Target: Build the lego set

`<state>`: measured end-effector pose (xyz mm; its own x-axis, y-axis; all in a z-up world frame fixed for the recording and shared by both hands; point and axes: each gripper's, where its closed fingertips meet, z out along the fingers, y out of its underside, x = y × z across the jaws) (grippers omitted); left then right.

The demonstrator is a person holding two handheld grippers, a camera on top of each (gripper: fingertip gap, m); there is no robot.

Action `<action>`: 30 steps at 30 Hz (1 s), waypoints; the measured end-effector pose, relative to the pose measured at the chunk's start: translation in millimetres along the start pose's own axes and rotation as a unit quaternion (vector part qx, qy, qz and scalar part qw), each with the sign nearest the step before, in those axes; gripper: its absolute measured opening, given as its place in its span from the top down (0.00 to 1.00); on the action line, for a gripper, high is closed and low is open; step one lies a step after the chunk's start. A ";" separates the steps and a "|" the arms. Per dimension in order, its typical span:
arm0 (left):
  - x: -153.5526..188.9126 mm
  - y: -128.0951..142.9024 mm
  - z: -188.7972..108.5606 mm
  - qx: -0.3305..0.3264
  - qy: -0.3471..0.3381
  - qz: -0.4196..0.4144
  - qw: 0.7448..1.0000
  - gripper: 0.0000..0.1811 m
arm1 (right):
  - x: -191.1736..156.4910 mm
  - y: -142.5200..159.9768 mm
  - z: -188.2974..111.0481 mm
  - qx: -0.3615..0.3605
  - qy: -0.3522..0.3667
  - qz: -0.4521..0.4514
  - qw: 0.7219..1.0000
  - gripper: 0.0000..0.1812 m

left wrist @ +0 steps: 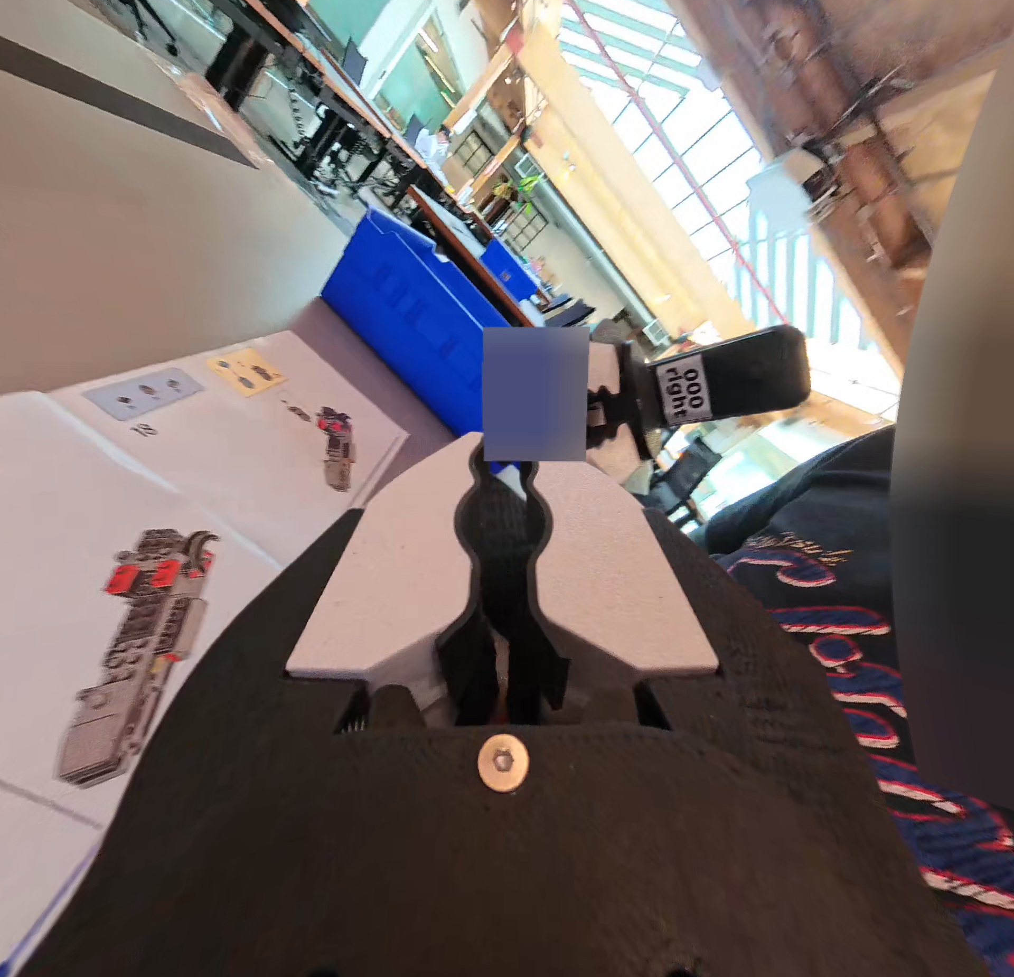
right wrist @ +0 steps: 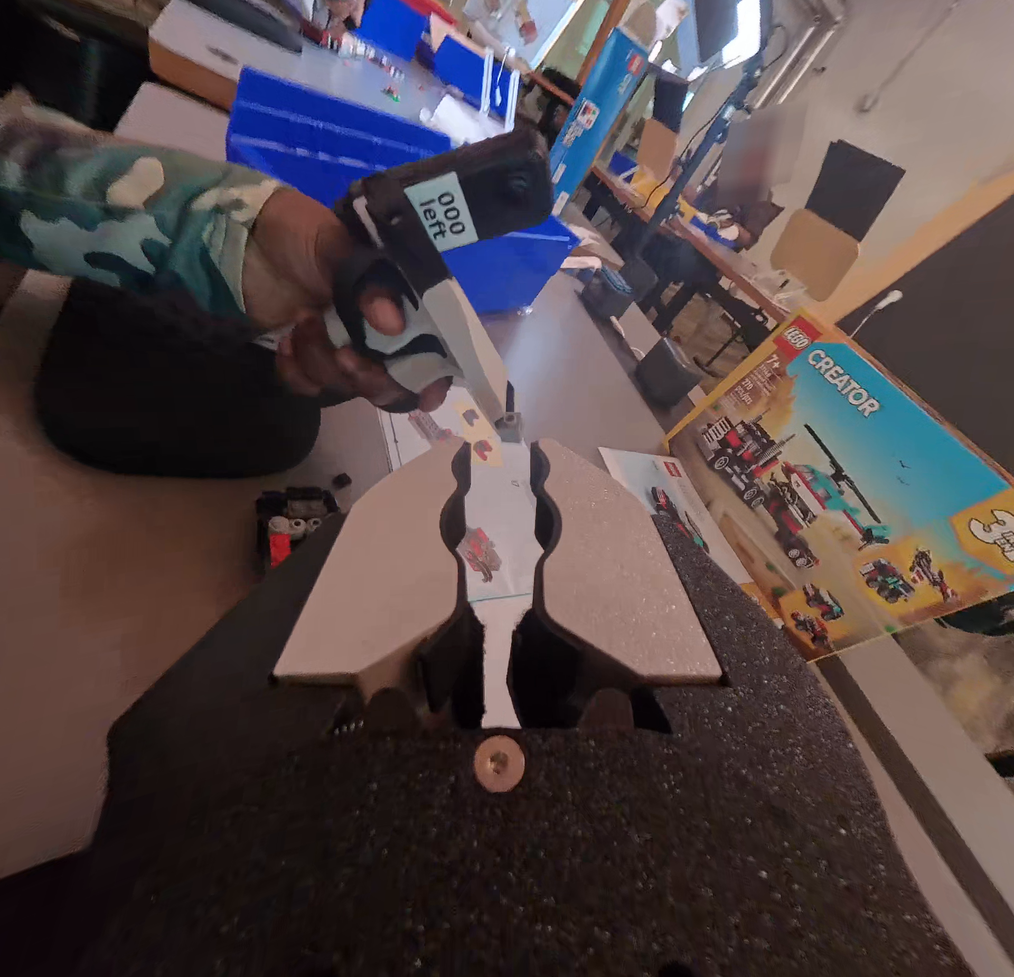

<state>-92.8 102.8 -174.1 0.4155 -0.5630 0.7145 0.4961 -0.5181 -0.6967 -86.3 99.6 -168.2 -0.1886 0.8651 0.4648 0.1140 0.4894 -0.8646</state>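
Observation:
My left gripper (left wrist: 502, 470) has its jaws nearly together, and a mosaic patch hides its tip in its own view. In the right wrist view the left gripper (right wrist: 502, 410) is held by a hand and pinches a small grey brick (right wrist: 510, 423) just above the open instruction booklet (right wrist: 496, 517). My right gripper (right wrist: 500, 448) is slightly open and empty, hovering over the booklet just short of the grey brick. It also shows in the left wrist view (left wrist: 603, 402). A partly built black, grey and red model (right wrist: 296, 517) lies on the table to the left.
The booklet pages (left wrist: 192, 457) fill the left of the left wrist view. A blue bin (left wrist: 417, 303) stands behind it, also in the right wrist view (right wrist: 329, 133). The set's box (right wrist: 850, 484) leans at the right. A black cloth item (right wrist: 164, 391) lies under a camouflage sleeve (right wrist: 120, 221). The tips of both grippers are at nearly the same place.

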 end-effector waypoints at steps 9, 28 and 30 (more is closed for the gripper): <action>3.5 9.6 5.0 -0.006 0.018 -0.020 1.000 0.95 | -5.9 7.2 11.3 -0.033 0.008 -0.066 0.997 0.92; -18.0 84.8 -36.2 -0.263 -0.139 0.300 0.907 0.68 | -47.2 120.7 -18.5 -0.224 -0.188 0.208 0.933 0.95; -23.3 91.4 -39.3 -0.281 -0.155 0.307 0.896 0.68 | -48.0 125.1 -16.7 -0.231 -0.189 0.204 0.932 0.95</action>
<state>-87.1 43.3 -256.9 0.7130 -0.6927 0.1085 -0.3244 -0.4630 -0.8249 -46.7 121.2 -295.4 -0.3573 0.9320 -0.0613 0.6432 0.1979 -0.7396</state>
